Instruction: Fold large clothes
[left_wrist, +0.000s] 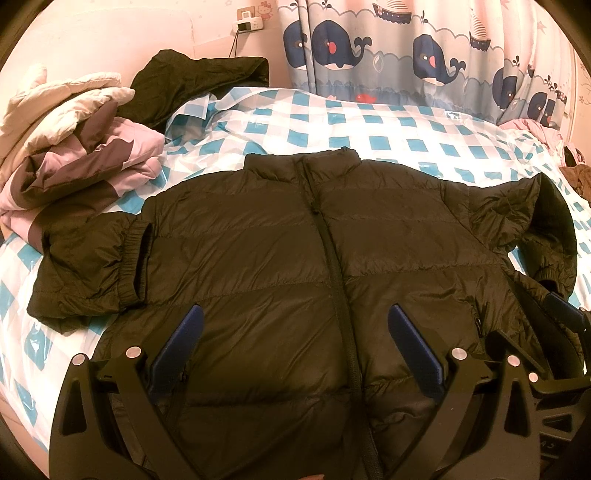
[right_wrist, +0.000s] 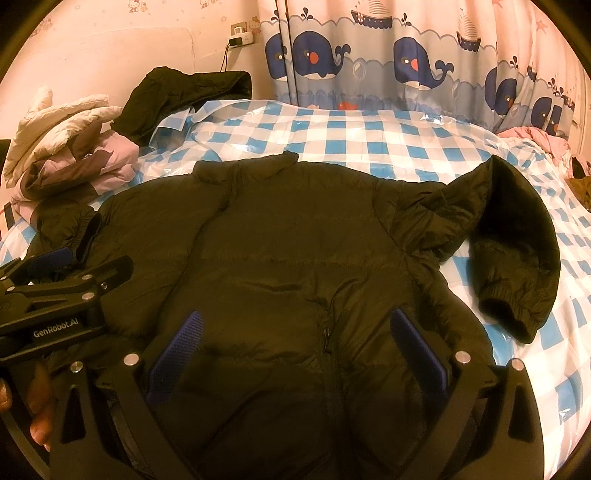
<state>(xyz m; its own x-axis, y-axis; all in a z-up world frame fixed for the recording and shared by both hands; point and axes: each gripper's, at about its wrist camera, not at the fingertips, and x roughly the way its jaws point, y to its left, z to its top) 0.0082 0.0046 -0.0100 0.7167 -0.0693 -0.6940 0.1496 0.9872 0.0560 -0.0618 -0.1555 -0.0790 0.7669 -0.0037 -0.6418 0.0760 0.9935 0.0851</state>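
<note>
Black quilted puffer jacket (left_wrist: 295, 240) lies zipped and flat on the checkered bed cover (left_wrist: 369, 122), directly under both claws. Your left gripper (left_wrist: 295, 343) and right gripper (right_wrist: 295, 347) gape wide, empty. Reach outward, pinch each cuff, fold the sleeves across the chest ahead.

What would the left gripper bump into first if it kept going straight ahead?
Most likely the black puffer jacket. The left gripper has its jaws wide open right over the jacket's lower front, beside the zipper. Depth is hard to judge, so how soon is unclear.
</note>
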